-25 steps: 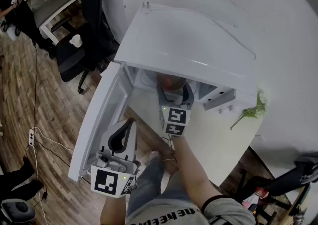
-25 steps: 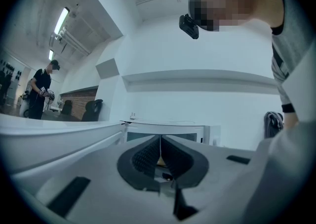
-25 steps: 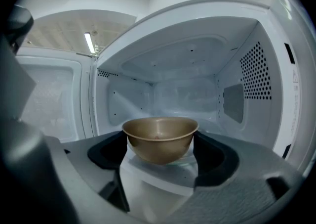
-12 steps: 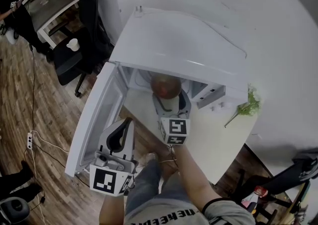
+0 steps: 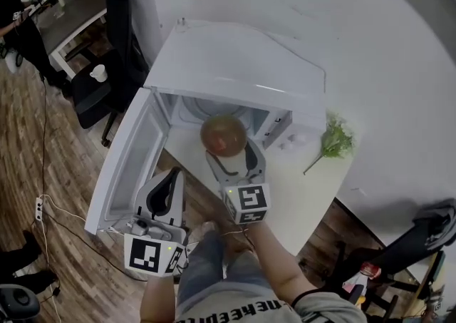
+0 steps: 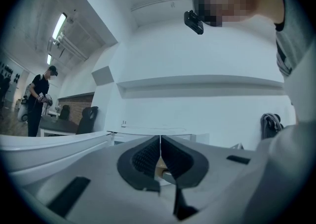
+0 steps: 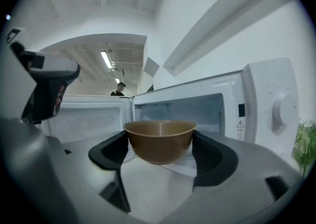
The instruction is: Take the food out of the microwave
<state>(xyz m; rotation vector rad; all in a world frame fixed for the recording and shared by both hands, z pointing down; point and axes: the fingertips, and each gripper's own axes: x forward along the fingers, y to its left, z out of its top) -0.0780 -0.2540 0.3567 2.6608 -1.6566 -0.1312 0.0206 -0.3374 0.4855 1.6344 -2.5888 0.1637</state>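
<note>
- The right gripper (image 7: 159, 153) clamps a brown bowl (image 7: 159, 140) between its jaws, at the mouth of the open microwave (image 5: 239, 65).
- The right gripper view hides the bowl's contents below the rim; the head view shows only a reddish blur.
- The left gripper (image 6: 160, 155) hangs beside the door (image 5: 127, 165), jaws pressed together on nothing.

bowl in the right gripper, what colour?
Plain brown, no pattern. The round bowl shows best in the right gripper view.
</note>
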